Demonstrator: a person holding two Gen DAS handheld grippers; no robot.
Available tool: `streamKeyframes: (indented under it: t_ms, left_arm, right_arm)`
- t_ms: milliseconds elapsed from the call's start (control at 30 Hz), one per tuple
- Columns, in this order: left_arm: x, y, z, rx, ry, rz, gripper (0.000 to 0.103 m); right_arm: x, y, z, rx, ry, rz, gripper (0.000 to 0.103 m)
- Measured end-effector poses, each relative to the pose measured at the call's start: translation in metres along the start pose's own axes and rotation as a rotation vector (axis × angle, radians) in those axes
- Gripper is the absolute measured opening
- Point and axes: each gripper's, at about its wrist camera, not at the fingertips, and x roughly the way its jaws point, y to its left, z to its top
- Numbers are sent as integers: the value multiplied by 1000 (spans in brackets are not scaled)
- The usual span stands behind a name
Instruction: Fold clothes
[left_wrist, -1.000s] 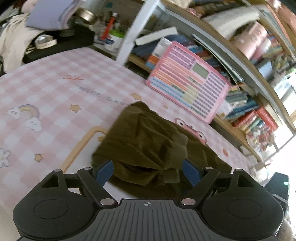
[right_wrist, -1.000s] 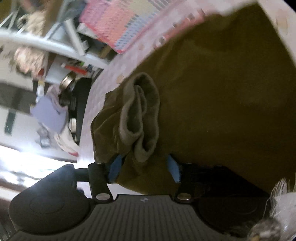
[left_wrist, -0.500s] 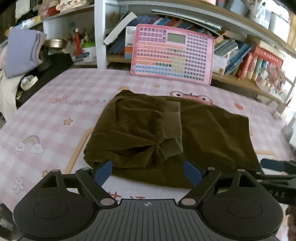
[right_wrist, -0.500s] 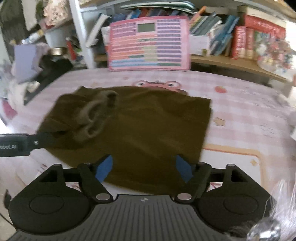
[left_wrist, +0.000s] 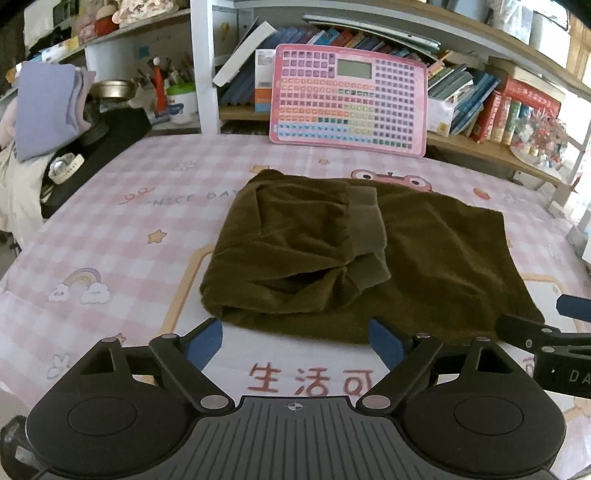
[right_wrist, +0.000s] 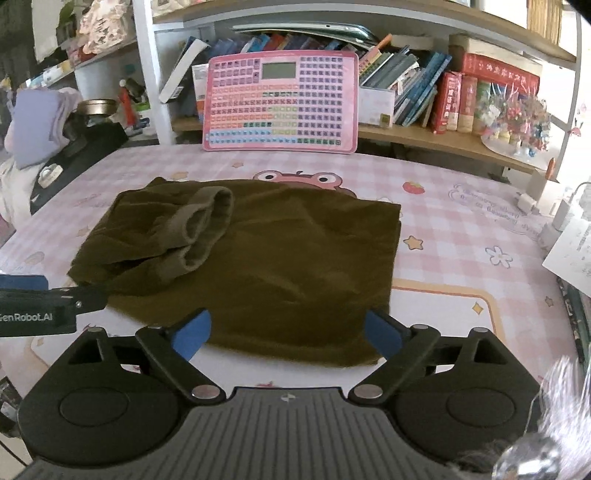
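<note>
A dark olive-brown fleece garment (left_wrist: 417, 258) lies spread flat on the table's pink checked cloth (left_wrist: 110, 229), roughly rectangular, its near edge just beyond the tool tips. Its left part is doubled over the rest, bunched and wrinkled. Two ribbed, lighter olive cuffs (right_wrist: 201, 232) lie side by side there, openings facing right.

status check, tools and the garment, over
Left tool open, empty. Right tool open, jaws just widened, nothing between them. Olive garment flat on checked cloth, cuffs folded over. Nothing in the way.
</note>
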Motion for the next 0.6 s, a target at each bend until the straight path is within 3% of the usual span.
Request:
streamKeyframes:
  t_ms: [600]
  left_arm:
    - [-10, 38, -15, -14, 6, -88, 89]
  right_arm:
    - [-27, 37, -25, 56, 14, -114, 91]
